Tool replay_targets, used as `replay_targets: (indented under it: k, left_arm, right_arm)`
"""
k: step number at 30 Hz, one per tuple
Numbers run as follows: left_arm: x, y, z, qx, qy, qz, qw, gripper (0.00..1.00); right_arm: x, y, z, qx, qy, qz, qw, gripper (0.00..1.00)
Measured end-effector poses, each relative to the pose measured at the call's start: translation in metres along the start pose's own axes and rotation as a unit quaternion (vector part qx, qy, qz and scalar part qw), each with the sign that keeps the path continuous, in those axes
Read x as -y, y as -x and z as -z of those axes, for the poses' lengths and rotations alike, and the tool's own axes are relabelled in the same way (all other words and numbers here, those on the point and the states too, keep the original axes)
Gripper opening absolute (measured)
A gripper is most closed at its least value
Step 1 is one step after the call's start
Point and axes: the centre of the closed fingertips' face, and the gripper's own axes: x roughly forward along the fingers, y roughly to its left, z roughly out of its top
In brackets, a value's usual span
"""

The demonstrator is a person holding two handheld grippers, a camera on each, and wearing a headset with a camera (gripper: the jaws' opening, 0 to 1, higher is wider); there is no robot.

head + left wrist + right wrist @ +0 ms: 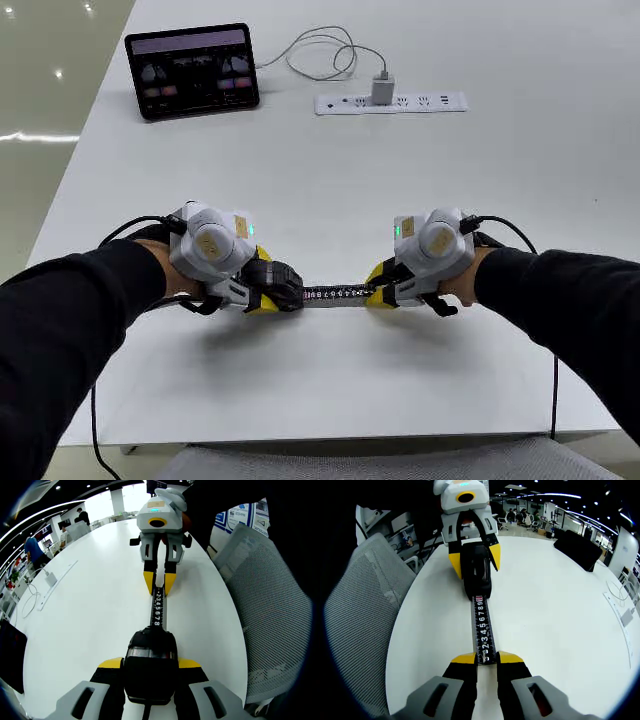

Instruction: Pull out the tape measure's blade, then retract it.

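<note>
Left gripper [266, 284] tight around tape measure [150, 662], right gripper [377, 288] tight on blade [335, 295]; tablet [192, 70], power strip [425, 102] well apart

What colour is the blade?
The blade is black with white numerals; clearest in right gripper view.

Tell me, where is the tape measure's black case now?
In the head view the case is left of centre near the front edge of the table, clamped in the left gripper, its blade stretching right to the right gripper.

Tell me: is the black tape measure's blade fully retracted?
No, the dark numbered blade runs out of the black case to the right gripper.
</note>
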Motion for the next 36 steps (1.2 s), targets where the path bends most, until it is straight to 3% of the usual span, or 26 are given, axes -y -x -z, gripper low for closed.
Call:
replay_targets:
  k: [36]
  left_arm:
    - [0.005, 0.002, -0.005, -0.002, 0.001, -0.004, 1.0000, 0.34]
  right_arm:
    - [0.004, 0.012, 0.013, -0.004, -0.003, 0.005, 1.0000, 0.09]
